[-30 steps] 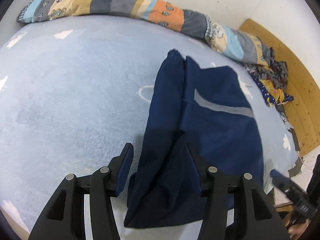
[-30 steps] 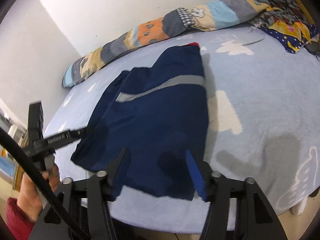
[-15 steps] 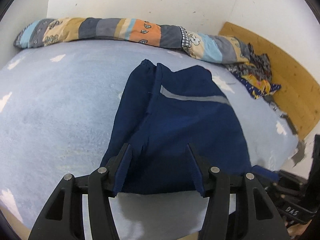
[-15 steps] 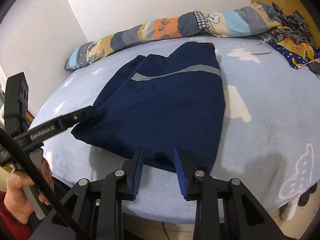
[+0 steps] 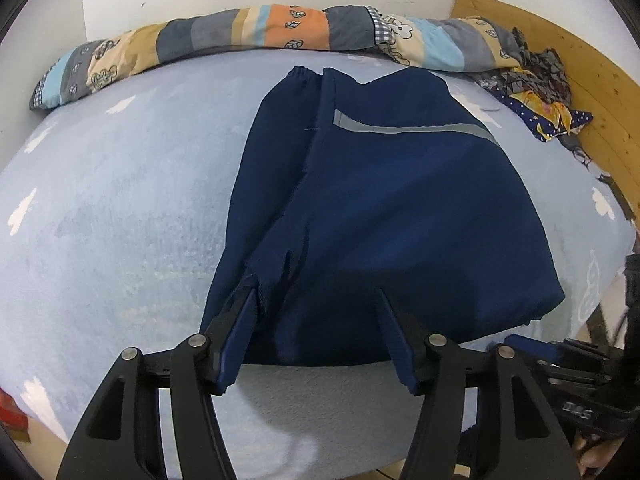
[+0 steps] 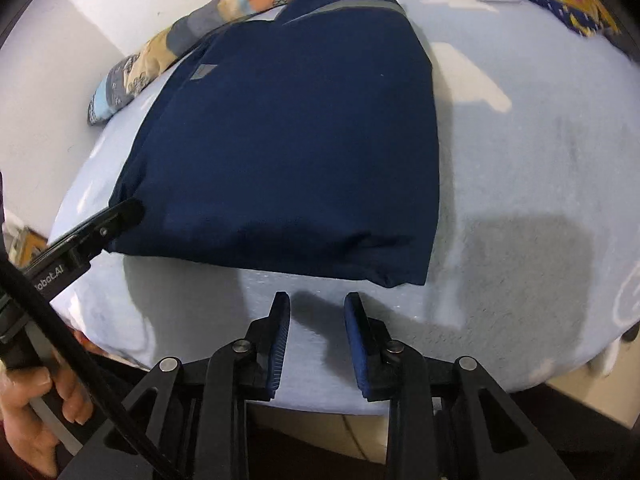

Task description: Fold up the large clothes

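A navy garment with a grey reflective stripe lies flat on the light blue bed. My left gripper is at its near hem, jaws opening. The hem lies between the fingers, the left fingertip is tucked against a fold, and the pads do not press. In the right wrist view the garment fills the middle, and the left gripper's fingertip touches its near left corner. My right gripper hovers over bare sheet just short of the hem, jaws closing with nothing between them.
A long patchwork bolster runs along the white wall at the back. Crumpled colourful clothes lie by the wooden headboard. The bed's near edge is right under the right gripper. A hand holds the left gripper's handle.
The left gripper came in to the garment's near hem and its jaws widened. The right gripper sank toward the bed's edge, narrowed, and now sits short of the hem instead of over it.
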Available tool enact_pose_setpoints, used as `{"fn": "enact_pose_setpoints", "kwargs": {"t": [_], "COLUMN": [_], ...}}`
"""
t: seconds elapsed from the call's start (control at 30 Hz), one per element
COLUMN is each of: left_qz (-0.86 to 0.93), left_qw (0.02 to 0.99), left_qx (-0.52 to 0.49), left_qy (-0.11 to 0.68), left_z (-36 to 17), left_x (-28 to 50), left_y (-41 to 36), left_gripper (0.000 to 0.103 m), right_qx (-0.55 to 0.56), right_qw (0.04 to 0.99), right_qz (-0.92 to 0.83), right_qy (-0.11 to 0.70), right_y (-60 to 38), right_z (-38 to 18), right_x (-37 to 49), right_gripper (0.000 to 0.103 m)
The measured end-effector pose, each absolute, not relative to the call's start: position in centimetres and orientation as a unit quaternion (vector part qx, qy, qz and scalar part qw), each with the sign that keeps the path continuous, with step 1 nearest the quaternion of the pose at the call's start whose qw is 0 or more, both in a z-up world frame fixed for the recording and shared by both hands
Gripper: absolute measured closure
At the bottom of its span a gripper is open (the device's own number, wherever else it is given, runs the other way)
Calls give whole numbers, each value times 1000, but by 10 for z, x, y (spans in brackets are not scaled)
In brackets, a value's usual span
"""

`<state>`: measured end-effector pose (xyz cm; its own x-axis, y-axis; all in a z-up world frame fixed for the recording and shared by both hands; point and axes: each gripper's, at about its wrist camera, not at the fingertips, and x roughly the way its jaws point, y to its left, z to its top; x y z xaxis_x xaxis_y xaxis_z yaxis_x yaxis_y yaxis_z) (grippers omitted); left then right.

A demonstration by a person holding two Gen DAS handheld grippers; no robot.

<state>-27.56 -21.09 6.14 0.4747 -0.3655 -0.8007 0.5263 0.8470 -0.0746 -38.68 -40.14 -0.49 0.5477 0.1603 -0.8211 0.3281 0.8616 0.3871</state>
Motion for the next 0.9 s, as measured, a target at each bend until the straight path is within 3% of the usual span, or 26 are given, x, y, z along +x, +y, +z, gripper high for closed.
{"fn": "enact_pose_setpoints", "kwargs": {"t": [0.27,0.37,0.5,0.67,0.73,0.9], "left_qz": [-262,-267,-269,-277,-278,-272], "left_qw": [868,880,861,877,881,898], "left_qx": [89,94,91,67,58,81], "left_qy": [413,380,423,387,378,337], "left_z": [82,87,64,81,86,102], "left_x": [-282,-286,-275,-272,-266,-245], "left_y": [-204,-202,-206,-213,-216,-242], "left_gripper": [43,42,42,39,35,34], "right_qx": [203,231,261,281,311,258], "right_qw": [902,884,866,855,859,900], "right_qz": [-58,-79,-83,-63,-51,-54], "right_qy": [377,398,418,432,403,348], "right_y": [-390,-403,-413,-420,-431,-461], "right_z": [66,63,31,29,44,108], "right_x": [-414,-399,-381,-370,-376,-341], "right_gripper": [71,71,73,73,73,68]}}
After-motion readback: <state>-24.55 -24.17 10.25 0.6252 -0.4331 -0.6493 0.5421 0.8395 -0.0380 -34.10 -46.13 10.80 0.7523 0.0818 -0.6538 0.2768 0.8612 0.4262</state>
